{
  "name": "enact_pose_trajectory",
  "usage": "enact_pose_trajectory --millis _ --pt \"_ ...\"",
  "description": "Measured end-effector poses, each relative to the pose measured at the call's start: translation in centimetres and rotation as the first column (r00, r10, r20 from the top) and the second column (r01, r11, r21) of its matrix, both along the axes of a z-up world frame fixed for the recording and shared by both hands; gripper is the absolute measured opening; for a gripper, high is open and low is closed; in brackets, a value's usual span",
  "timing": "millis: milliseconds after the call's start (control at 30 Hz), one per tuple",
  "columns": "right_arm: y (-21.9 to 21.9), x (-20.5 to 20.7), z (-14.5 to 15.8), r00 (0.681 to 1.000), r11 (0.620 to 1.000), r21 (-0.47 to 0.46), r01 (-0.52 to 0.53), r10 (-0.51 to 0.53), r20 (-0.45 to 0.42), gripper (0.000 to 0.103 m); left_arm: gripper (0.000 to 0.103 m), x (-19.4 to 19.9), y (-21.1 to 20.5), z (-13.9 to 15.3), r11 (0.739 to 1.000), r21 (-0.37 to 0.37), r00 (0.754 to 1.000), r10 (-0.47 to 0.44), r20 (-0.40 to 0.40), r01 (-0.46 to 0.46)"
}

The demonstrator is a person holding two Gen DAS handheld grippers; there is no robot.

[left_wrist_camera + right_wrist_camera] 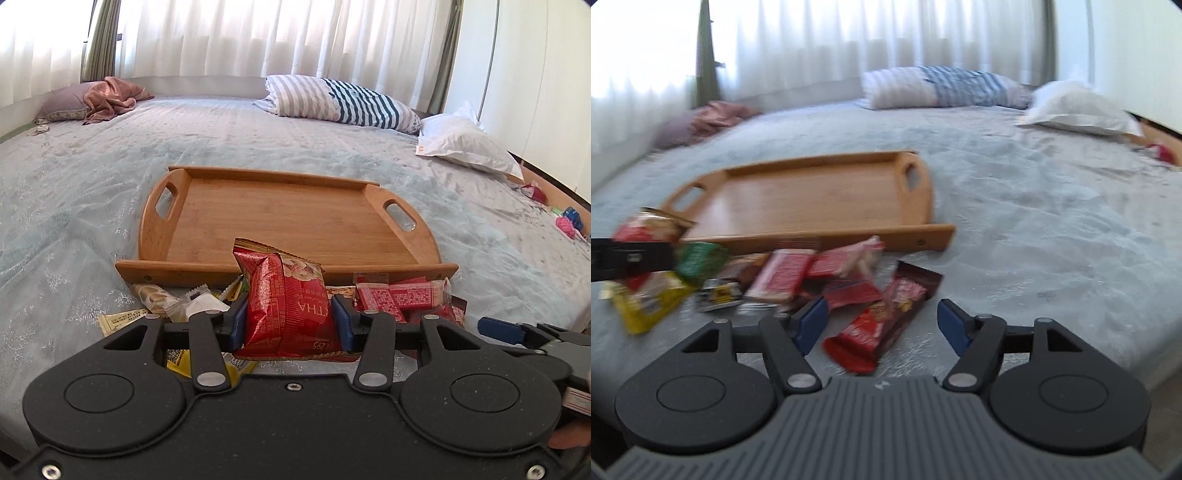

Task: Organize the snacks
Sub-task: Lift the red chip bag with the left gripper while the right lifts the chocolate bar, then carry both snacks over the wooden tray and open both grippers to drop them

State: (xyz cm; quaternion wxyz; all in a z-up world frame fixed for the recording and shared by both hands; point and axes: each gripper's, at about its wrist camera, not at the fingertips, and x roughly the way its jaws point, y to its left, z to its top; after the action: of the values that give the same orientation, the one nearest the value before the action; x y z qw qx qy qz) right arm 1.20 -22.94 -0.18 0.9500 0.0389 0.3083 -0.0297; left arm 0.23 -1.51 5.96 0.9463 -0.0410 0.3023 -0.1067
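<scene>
Left gripper [288, 325] clamped on red snack bag [284, 299], near bed's front edge, just short of wooden tray [295, 218]. Lift clear of near rim, set flat inside. Right gripper [882, 325] apart, red bar [871, 328] seemingly unpinched; view blurred.

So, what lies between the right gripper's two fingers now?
In the right wrist view, a red and dark brown snack wrapper lies on the bedspread between the open fingers of the right gripper; the pads do not touch it.
</scene>
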Motion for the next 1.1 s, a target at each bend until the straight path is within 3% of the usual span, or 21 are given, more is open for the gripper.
enact_pose_trajectory --millis 67,100,133,233,400,600,767,833,967,1100 --pt "0.0 0.5 -0.4 1.0 0.999 0.038 0.008 -0.007 -0.02 0.063 0.044 0.1 0.1 -0.1 1.0 0.006 1.0 0.005 -0.002 -0.005" --pt "0.1 0.6 -0.5 1.0 0.999 0.051 0.017 -0.016 -0.024 0.049 0.044 0.1 0.1 -0.1 1.0 0.007 1.0 0.006 -0.003 -0.006" --pt "0.2 0.6 -0.5 1.0 0.999 0.048 0.024 -0.023 -0.017 0.041 0.044 0.2 0.1 -0.2 1.0 0.008 1.0 0.008 -0.004 -0.008" --pt "0.1 0.3 -0.2 1.0 0.999 0.044 0.029 -0.029 -0.006 0.033 0.044 0.4 0.1 -0.2 1.0 0.008 1.0 0.013 -0.006 -0.013" --pt "-0.9 -0.3 0.2 0.999 0.998 0.052 0.035 -0.035 0.0 0.027 0.044 0.8 0.1 -0.2 1.0 0.0 1.0 0.013 -0.002 -0.013" --pt "-1.3 -0.5 0.6 1.0 1.0 0.006 0.026 -0.026 0.007 0.027 0.044 1.5 -0.1 -0.1 1.0 -0.01 1.0 0.007 -0.004 -0.007" --pt "-1.4 0.6 -0.4 0.999 0.999 0.032 0.017 -0.015 -0.038 0.036 0.044 1.9 -0.5 -0.1 1.0 -0.005 1.0 -0.005 -0.007 0.005" --pt "-1.4 0.8 -0.6 0.999 0.999 0.028 0.03 -0.029 -0.028 0.028 0.044 2.0 -0.7 -0.1 1.0 -0.007 1.0 -0.01 -0.01 0.01" --pt "-1.8 0.4 0.0 0.997 0.995 0.069 0.078 -0.079 0.012 0.027 0.044 2.6 -0.7 -0.1 0.999 -0.028 0.999 -0.024 -0.023 0.023" --pt "-2.0 0.2 1.2 0.994 0.995 0.044 0.086 -0.089 0.068 0.027 0.044 3.5 -0.5 0.3 0.997 -0.072 0.999 -0.034 -0.033 0.031"
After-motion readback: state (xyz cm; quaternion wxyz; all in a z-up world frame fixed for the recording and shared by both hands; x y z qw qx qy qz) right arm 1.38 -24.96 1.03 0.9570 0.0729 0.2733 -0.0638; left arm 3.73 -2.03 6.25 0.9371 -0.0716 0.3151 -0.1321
